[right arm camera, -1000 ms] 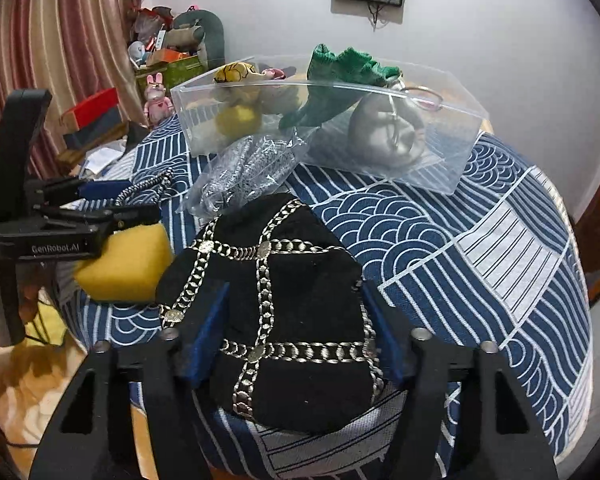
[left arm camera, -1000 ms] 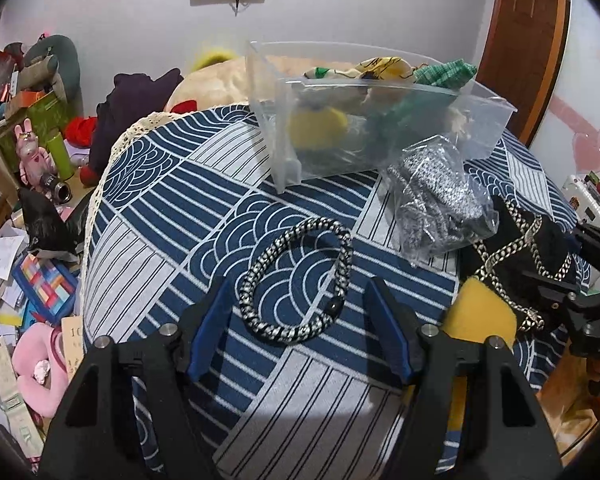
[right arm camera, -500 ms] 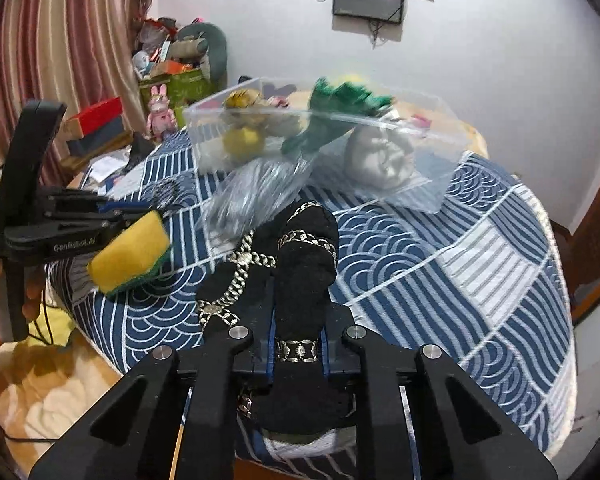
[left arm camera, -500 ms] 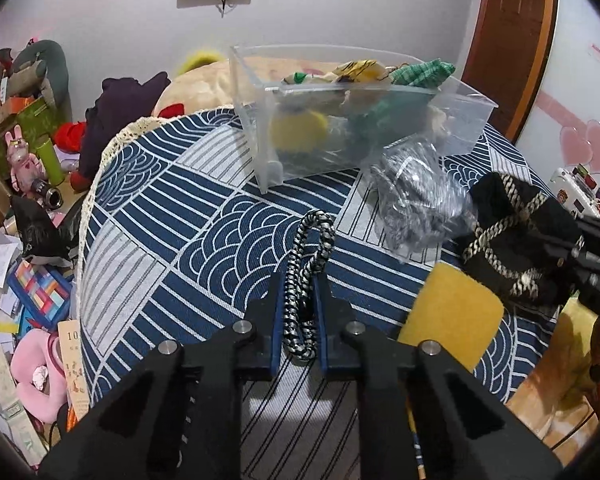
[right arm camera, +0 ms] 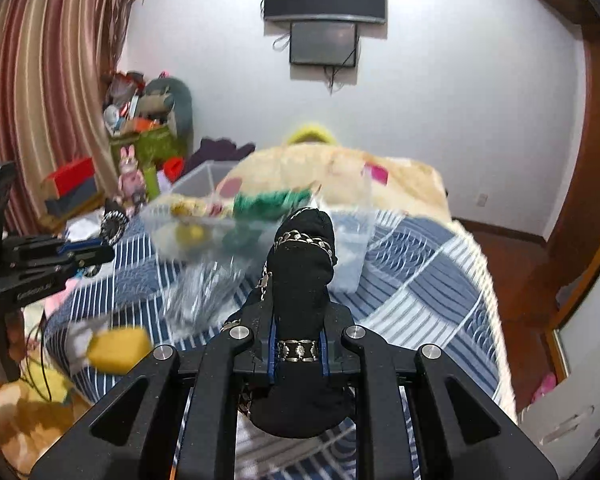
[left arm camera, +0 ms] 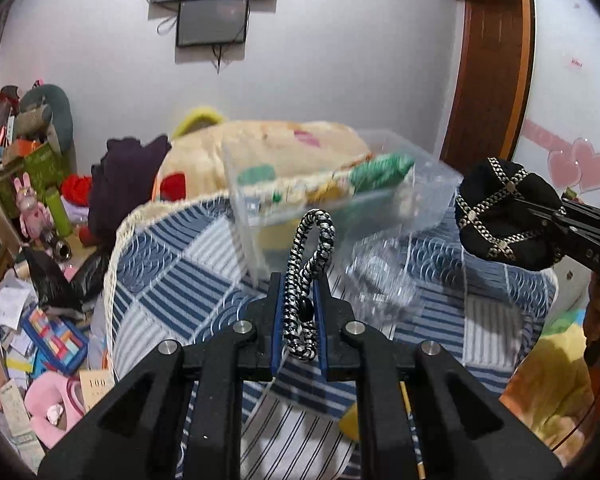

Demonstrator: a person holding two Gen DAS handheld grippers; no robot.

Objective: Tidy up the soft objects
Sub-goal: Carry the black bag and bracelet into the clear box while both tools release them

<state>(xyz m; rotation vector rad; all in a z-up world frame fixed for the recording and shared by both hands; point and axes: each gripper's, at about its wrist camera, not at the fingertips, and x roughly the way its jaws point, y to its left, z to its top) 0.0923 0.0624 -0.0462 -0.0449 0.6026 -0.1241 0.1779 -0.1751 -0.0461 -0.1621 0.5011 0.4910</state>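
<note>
Between the blue pads of our left claw we pinch a black-and-white braided loop, raised above the worktop with its blue patterned cloth. Our right claw is clamped on a black pouch with chain trim, also lifted clear of the cloth; from the left wrist view it hangs at far right. Beyond both, farther back, stands a clear plastic bin holding green and yellow soft things. A crinkled clear bag lies just in front of it, and a yellow sponge rests near the worktop's left edge.
</note>
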